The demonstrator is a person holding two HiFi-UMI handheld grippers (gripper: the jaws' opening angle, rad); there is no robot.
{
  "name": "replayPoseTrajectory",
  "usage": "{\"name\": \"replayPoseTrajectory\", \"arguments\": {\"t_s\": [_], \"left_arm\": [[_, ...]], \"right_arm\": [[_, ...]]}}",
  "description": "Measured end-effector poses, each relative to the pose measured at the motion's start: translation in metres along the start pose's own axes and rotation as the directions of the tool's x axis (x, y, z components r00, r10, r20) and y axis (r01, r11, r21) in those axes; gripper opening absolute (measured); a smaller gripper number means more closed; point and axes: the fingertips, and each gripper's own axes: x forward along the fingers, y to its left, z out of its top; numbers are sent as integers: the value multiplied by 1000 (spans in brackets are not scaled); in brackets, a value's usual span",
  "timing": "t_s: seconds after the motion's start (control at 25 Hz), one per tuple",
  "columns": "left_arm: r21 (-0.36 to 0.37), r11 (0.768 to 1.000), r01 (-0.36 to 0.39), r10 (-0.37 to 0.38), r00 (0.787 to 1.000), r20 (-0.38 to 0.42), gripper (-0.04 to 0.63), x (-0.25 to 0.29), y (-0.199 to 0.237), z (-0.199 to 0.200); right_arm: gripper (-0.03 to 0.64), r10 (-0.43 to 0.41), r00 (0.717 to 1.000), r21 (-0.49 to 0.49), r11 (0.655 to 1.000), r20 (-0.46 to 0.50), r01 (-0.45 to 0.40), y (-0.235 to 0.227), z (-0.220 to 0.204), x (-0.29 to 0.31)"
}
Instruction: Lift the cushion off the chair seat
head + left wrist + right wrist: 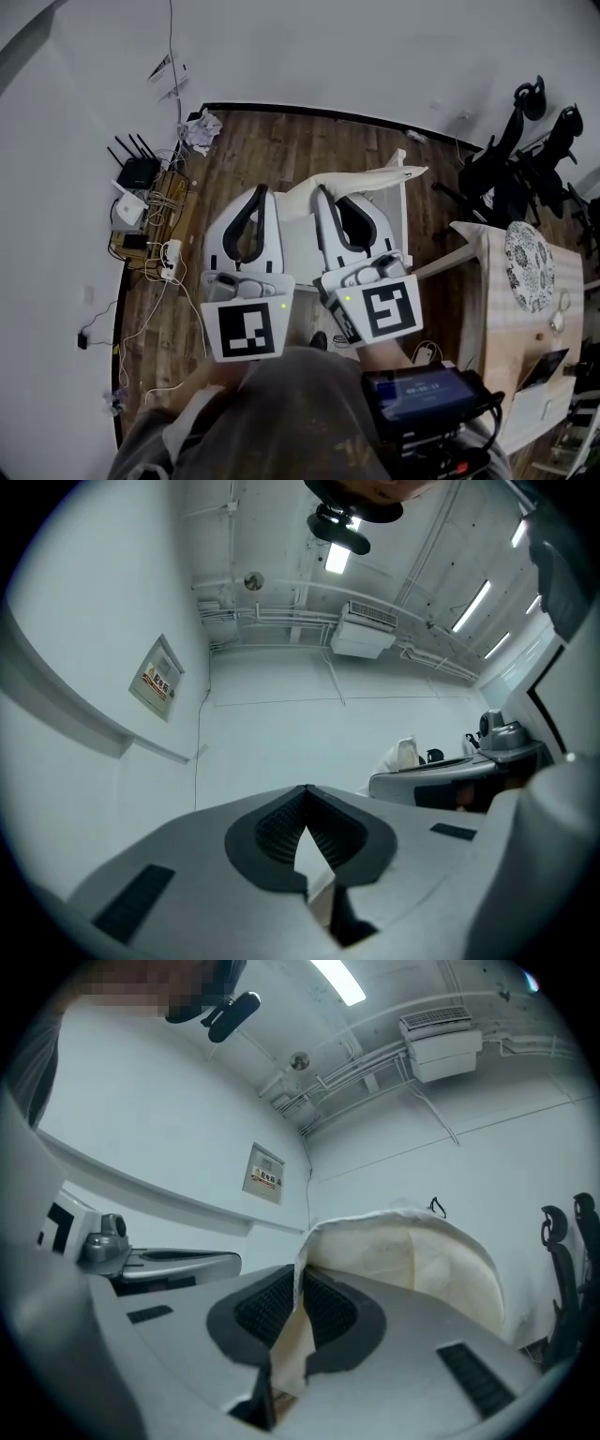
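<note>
White chair [403, 216] is down below, and the cream cushion [412, 1260] is held up over its seat, so I'd say the lift is mostly done. Right gripper [300, 1288] is clamped on the fabric. Left gripper [307, 808] is pinched closed, seemingly on a sliver too. Next move needs both grips tight and level to carry it clear.

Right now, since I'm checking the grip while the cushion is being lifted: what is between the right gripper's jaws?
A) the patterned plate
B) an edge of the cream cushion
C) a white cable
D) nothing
B: in the right gripper view, the right gripper has its jaws closed on a cream fold of the cushion, which bulges out beyond them.
</note>
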Motion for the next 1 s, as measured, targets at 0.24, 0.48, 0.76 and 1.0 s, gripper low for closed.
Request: {"name": "replayPoseTrajectory", "arguments": {"t_s": [0.24, 0.48, 0.76, 1.0], "left_arm": [[0, 1000, -2, 2, 1000, 1, 6, 1, 0, -2], [-3, 1000, 4, -4, 1000, -3, 6, 3, -2, -4], [2, 1000, 18, -18, 1000, -6, 6, 7, -3, -8], [4, 1000, 20, -20, 1000, -10, 6, 10, -2, -8]], "right_arm": [[31, 15, 1000, -13, 1000, -12, -15, 3, -6, 2], [31, 11, 1000, -9, 1000, -24, -11, 1, -9, 2], [31, 11, 1000, -8, 1000, -22, -11, -1, -11, 6], [31, 15, 1000, -6, 1000, -25, -15, -1, -13, 9]]}}
